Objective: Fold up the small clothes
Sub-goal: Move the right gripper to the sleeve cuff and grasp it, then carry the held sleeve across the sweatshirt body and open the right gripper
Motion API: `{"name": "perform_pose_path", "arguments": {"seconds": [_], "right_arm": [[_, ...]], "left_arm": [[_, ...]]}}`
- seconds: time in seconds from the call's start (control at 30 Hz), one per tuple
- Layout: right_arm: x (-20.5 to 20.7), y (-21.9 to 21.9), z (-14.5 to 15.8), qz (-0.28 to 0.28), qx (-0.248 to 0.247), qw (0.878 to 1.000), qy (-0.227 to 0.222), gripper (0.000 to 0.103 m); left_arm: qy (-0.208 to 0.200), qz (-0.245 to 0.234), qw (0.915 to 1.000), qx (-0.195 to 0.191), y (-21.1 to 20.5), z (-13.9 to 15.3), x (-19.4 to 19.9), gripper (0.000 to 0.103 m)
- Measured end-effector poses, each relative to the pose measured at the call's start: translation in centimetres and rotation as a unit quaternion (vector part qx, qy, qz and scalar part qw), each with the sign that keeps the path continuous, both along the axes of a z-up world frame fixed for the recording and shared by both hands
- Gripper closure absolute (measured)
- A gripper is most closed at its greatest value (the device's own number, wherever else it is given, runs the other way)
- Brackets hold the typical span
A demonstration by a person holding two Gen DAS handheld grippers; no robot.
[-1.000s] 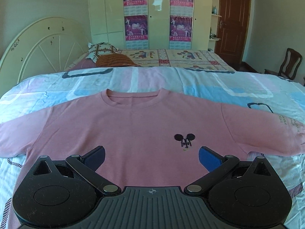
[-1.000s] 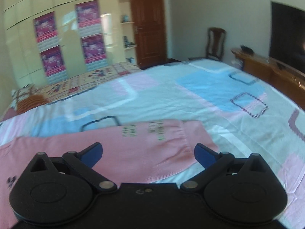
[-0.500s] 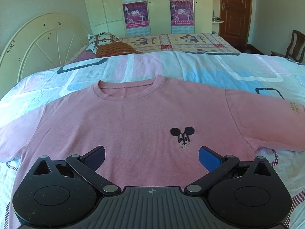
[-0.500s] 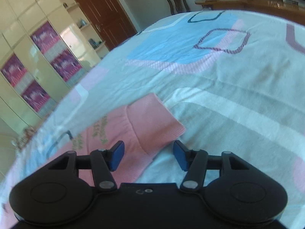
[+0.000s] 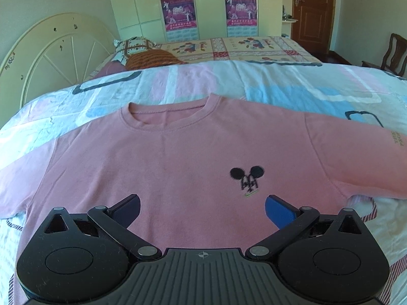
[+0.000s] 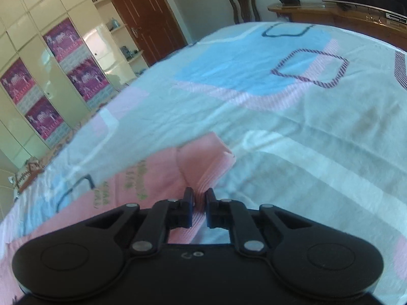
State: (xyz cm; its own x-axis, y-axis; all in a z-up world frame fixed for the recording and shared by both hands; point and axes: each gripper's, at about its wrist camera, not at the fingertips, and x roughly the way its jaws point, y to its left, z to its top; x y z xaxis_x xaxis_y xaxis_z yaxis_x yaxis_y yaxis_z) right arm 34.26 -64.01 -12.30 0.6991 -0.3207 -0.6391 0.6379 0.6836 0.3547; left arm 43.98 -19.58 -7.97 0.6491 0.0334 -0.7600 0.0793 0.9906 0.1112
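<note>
A pink long-sleeved shirt point(image 5: 178, 157) with a small black mouse emblem point(image 5: 246, 178) lies flat, front up, on the patterned bedsheet point(image 5: 254, 86). My left gripper point(image 5: 202, 209) hovers open over the shirt's lower front, with nothing between its blue pads. In the right wrist view the shirt's sleeve cuff point(image 6: 203, 162) lies at the sheet's edge of the pink cloth. My right gripper point(image 6: 199, 198) is closing, and its jaws pinch the near edge of that cuff, the fabric puckering up between them.
A cream headboard point(image 5: 51, 50) and pillows point(image 5: 147, 56) sit at the far left of the bed. Beyond stand a wardrobe with posters point(image 5: 203, 7), a brown door point(image 5: 310, 12) and a chair point(image 5: 394, 50). A wooden TV stand point(image 6: 343, 17) runs along the right.
My right gripper dropped toward the sleeve cuff, rolled, and its jaws went from wide open to pinching the cuff. My left gripper moved slightly closer over the shirt and stayed open.
</note>
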Motion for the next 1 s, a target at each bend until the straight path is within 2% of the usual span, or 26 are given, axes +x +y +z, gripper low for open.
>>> {"name": "perform_pose_path", "arguments": {"seconds": [0.17, 0.4, 0.6, 0.77, 1.0], "right_arm": [[2.6, 3.5, 1.5, 0.042, -0.030, 0.999, 0.003, 0.094], [6.2, 12.4, 4.4, 0.130, -0.072, 0.989, -0.007, 0.095], [9.2, 23.2, 5.5, 0.215, -0.115, 0.970, -0.006, 0.095], [11.9, 32.6, 4.4, 0.280, -0.124, 0.952, 0.003, 0.095], [14.1, 45.2, 2.0, 0.381, -0.147, 0.913, 0.014, 0.095]], "left_arm": [[0.014, 0.009, 0.9998, 0.009, 2.3, -1.0, 0.2, 0.000], [0.005, 0.015, 0.9998, -0.008, 7.4, -1.7, 0.5, 0.000], [0.000, 0.004, 0.9999, -0.011, 13.1, -2.6, 1.3, 0.000], [-0.012, 0.002, 0.9997, -0.021, 18.0, -2.4, 2.1, 0.000], [-0.012, 0.051, 0.9952, -0.083, 26.4, -2.8, 2.5, 0.000]]}}
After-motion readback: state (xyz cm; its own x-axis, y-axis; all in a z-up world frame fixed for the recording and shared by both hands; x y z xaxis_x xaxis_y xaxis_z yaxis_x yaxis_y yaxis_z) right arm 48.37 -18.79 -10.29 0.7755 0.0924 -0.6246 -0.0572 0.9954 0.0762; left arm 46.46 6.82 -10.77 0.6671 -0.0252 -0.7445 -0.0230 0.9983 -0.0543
